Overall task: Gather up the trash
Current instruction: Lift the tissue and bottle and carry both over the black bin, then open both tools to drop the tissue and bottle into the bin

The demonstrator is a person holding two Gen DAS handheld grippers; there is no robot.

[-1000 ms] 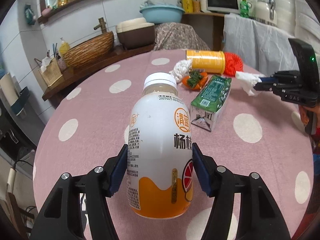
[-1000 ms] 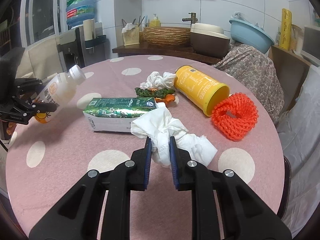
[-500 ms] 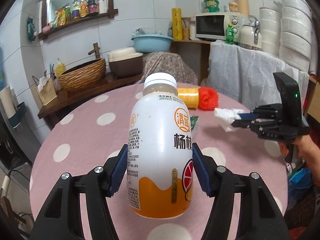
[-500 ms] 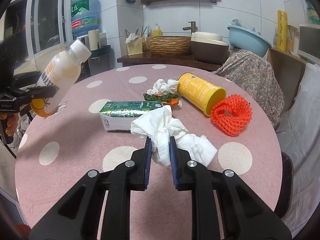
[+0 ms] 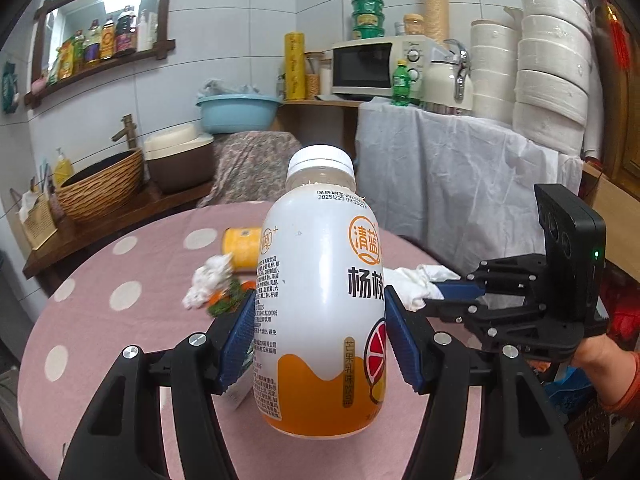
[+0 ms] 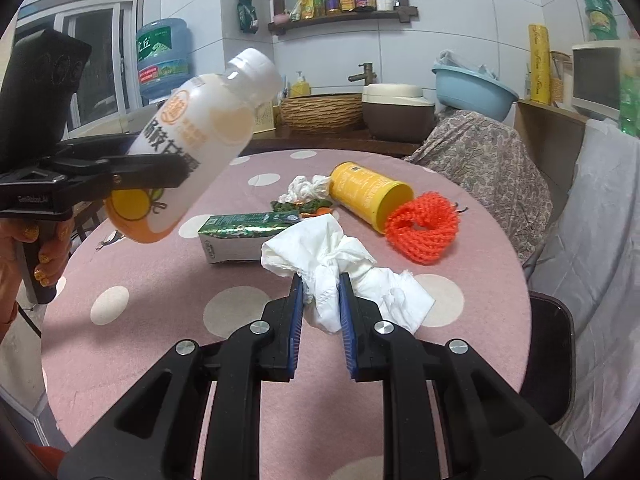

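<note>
Two pieces of trash are already off the round pink spotted table (image 6: 168,320), one in each gripper, and four more lie grouped toward its far side. Largest of all the rubbish is the drink bottle (image 5: 320,292), white over an orange base, clamped across its waist by the left gripper (image 5: 320,344) and tilted cap-forward above the table's left edge. Next in size are the yellow can (image 6: 370,196) lying on its side with its open mouth toward the right edge, and the green carton (image 6: 248,236) flat near the middle. The orange mesh scrubber (image 6: 422,232) touches the can's mouth. The crumpled tissue (image 6: 336,268) hangs bunched between the narrow-set pads of the right gripper (image 6: 320,308), its tails loose to either side. Smallest is a knotted white wad (image 6: 306,188) beside some green scraps by the can's closed end.

No bin shows in either view. I judge the step to be carrying both loads to one. Doing it well means keeping the bottle's grip firm at the waist, since its smooth wall could slip, and letting the tissue's loose tails clear the carton.
</note>
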